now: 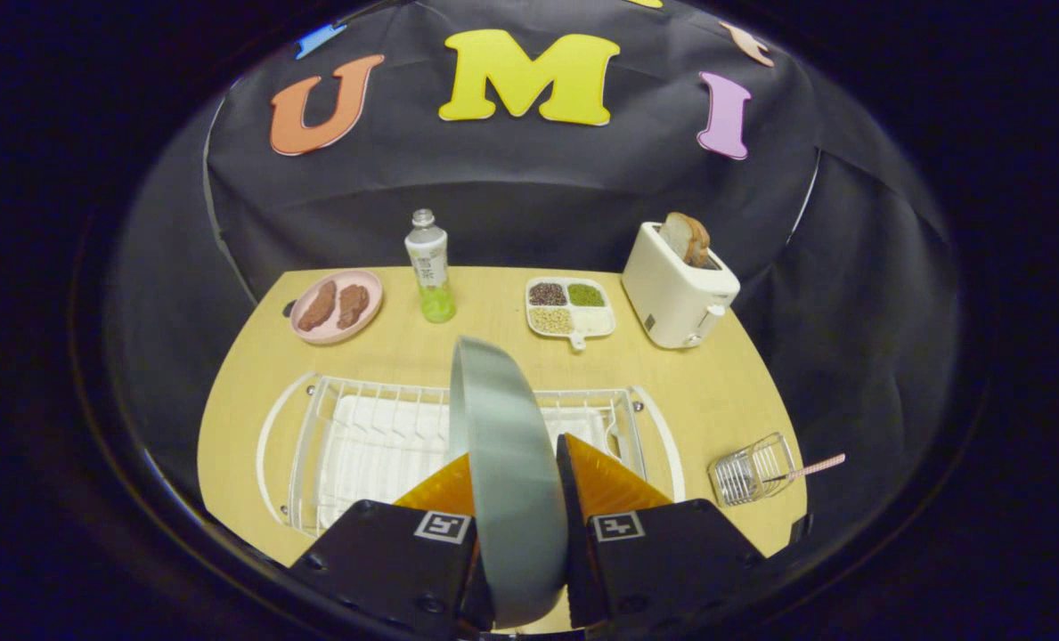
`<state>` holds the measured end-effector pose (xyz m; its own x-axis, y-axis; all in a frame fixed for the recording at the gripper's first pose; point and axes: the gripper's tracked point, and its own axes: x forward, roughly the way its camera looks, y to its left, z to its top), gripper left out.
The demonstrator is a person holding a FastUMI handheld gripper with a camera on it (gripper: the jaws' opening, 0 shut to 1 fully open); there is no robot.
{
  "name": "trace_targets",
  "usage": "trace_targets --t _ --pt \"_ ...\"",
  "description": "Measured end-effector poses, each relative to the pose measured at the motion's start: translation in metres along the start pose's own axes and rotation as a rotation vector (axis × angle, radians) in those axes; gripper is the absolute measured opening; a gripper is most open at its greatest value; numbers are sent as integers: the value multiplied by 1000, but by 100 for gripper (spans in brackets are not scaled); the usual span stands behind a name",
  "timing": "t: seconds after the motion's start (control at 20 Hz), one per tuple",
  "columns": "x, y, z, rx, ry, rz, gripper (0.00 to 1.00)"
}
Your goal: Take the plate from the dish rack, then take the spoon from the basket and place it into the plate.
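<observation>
A grey plate (pixel 502 463) stands on edge between my fingers, and my gripper (pixel 516 485) is shut on it. The plate is held above the white wire dish rack (pixel 360 436), which lies on the wooden table (pixel 716 392) just beyond my fingers. Off to the right of the rack, a small wire basket (pixel 752 469) lies near the table's front right corner. A pink striped spoon handle (pixel 814 466) sticks out of it toward the right.
At the back of the table stand a pink plate with two pieces of meat (pixel 336 305), a clear bottle (pixel 429 264), a white divided dish of grains (pixel 570 307) and a white toaster holding bread (pixel 679 283). Black cloth walls the booth behind.
</observation>
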<state>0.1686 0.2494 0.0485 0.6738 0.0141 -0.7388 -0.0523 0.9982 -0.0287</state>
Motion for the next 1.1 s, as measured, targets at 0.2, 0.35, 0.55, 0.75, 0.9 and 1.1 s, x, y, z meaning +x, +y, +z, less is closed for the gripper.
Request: trace_targets --t 0.2,0.35,0.55,0.75,0.9,1.1 --pt "-35 -19 -35 -4 -21 84 36" --pt "-48 -32 -81 12 1 168 36" --pt "-40 -59 -151 67 61 235 36" --pt "-24 -75 -213 166 143 337 36" --pt "-2 -93 -252 285 197 384 36" --pt "27 -104 -271 453 236 450 36"
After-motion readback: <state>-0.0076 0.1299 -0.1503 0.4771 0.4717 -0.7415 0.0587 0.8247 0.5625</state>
